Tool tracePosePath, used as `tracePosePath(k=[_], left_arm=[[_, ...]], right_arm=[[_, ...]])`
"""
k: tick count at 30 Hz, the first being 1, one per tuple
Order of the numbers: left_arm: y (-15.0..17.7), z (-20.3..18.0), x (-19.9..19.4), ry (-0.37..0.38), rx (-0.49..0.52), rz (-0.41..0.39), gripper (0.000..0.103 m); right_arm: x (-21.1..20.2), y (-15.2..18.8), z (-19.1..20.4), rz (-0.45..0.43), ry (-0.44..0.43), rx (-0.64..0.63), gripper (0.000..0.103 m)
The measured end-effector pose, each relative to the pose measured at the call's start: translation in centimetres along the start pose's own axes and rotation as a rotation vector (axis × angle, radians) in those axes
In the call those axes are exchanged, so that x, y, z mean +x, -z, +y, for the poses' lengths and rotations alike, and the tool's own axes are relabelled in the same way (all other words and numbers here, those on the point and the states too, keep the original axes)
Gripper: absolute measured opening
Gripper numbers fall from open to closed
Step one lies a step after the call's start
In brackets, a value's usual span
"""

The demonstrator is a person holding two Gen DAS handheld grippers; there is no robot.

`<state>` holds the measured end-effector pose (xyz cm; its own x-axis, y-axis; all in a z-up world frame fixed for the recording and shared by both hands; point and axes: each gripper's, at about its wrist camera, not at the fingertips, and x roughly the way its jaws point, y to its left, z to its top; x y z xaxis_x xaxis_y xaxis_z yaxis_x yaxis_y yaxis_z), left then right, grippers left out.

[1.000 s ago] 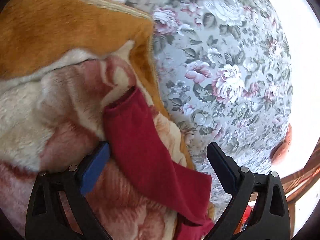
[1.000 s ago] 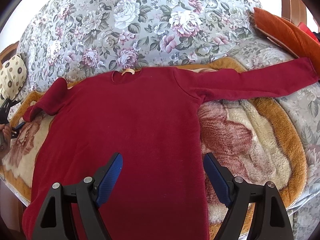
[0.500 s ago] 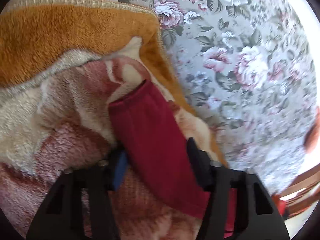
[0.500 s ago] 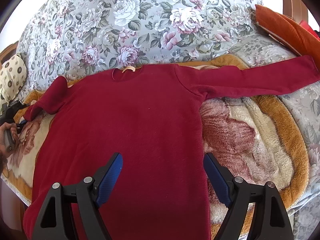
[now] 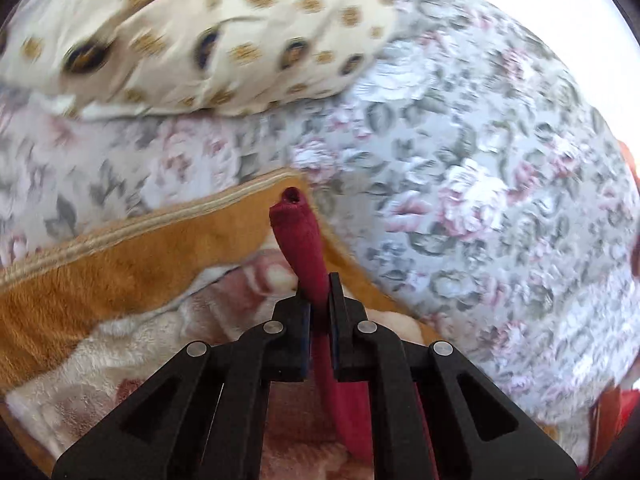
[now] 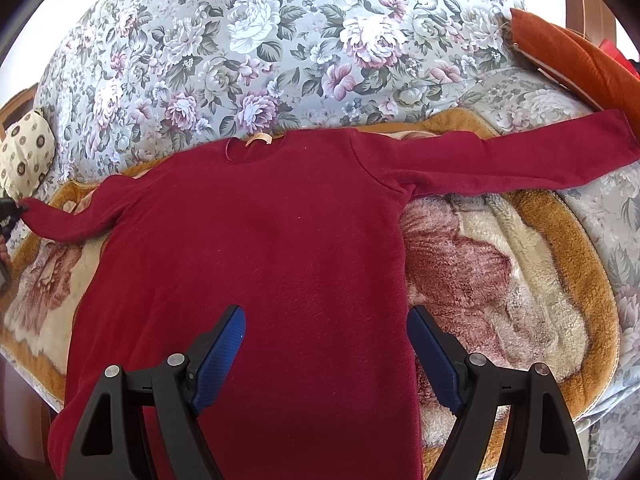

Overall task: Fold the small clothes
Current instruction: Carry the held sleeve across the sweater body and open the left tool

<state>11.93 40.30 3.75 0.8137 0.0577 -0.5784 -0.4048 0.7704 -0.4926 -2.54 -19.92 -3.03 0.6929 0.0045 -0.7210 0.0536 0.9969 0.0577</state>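
Note:
A dark red long-sleeved top (image 6: 260, 248) lies flat, front up, on a plush orange-and-cream blanket (image 6: 520, 264). Its right sleeve (image 6: 520, 160) stretches out to the right. My left gripper (image 5: 319, 292) is shut on the left sleeve (image 5: 298, 236) near the cuff and holds it lifted off the blanket; the pulled-out sleeve also shows at the left edge of the right wrist view (image 6: 60, 224). My right gripper (image 6: 326, 344) is open and empty, hovering over the lower body of the top.
The blanket lies on a floral-covered sofa (image 6: 280, 48). A cream patterned cushion (image 5: 180, 36) sits at the left end, also seen in the right wrist view (image 6: 24, 156). An orange cushion (image 6: 576, 56) leans at the right end.
My left gripper closed on the left sleeve, then lifted and pulled it outward to the left, straightening it. My right gripper stayed open in place.

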Motion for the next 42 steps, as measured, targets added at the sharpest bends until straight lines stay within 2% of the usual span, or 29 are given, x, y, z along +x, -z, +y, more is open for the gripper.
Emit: tracePosePath(k=[4, 7, 8, 10, 12, 14, 18, 22, 24, 29, 35, 37, 39, 40, 42], left_arm=[[1.1, -4.4, -0.6, 0.111, 0.059, 0.032, 0.005], [3.3, -9.6, -1.6, 0.269, 0.137, 0.074, 0.005], [4.6, -11.9, -1.9, 0.349, 0.167, 0.109, 0.005], [6.9, -15.5, -2.1, 0.441, 0.207, 0.156, 0.005], [10.6, -20.5, -2.0, 0.503, 0.299, 0.198, 0.005], [13.6, -23.9, -1.5, 0.519, 0.367, 0.221, 0.006], [20.6, -29.8, 1.7, 0.516, 0.396, 0.309, 0.005], [26.6, -34.0, 4.2, 0.522, 0.426, 0.416, 0.005], [28.7, -35.4, 4.3, 0.53, 0.462, 0.444, 0.005], [31.8, -37.5, 4.7, 0.55, 0.486, 0.495, 0.005], [33.2, -37.9, 5.5, 0.579, 0.46, 0.556, 0.007], [33.9, -37.8, 6.0, 0.582, 0.446, 0.605, 0.018], [34.7, -37.7, 6.4, 0.596, 0.435, 0.671, 0.04], [35.2, -37.6, 6.4, 0.615, 0.433, 0.723, 0.044], [35.7, -37.4, 5.9, 0.654, 0.442, 0.79, 0.046]], right_arm=[[-0.1, 0.1, -0.1, -0.005, -0.005, 0.005, 0.081], [-0.2, 0.1, -0.3, -0.008, -0.014, 0.01, 0.081], [-0.3, 0.1, -0.4, -0.009, -0.017, 0.012, 0.081], [-0.3, 0.1, -0.5, -0.013, -0.024, 0.018, 0.081], [-0.3, 0.1, -0.6, -0.016, -0.03, 0.02, 0.081], [-0.4, 0.2, -0.7, -0.018, -0.037, 0.024, 0.081], [-0.5, 0.3, -0.9, -0.022, -0.053, 0.031, 0.081], [-0.4, 0.4, -1.3, -0.021, -0.075, 0.049, 0.081], [-0.4, 0.4, -1.4, -0.019, -0.087, 0.059, 0.081], [-0.3, 0.5, -1.6, -0.02, -0.099, 0.069, 0.081], [-0.1, 0.4, -1.7, -0.017, -0.107, 0.075, 0.081], [0.0, 0.4, -1.7, -0.015, -0.107, 0.074, 0.081], [0.0, 0.3, -1.7, -0.015, -0.105, 0.076, 0.081], [0.0, 0.3, -1.7, -0.015, -0.104, 0.075, 0.081], [0.0, 0.4, -1.7, -0.014, -0.103, 0.074, 0.081]])
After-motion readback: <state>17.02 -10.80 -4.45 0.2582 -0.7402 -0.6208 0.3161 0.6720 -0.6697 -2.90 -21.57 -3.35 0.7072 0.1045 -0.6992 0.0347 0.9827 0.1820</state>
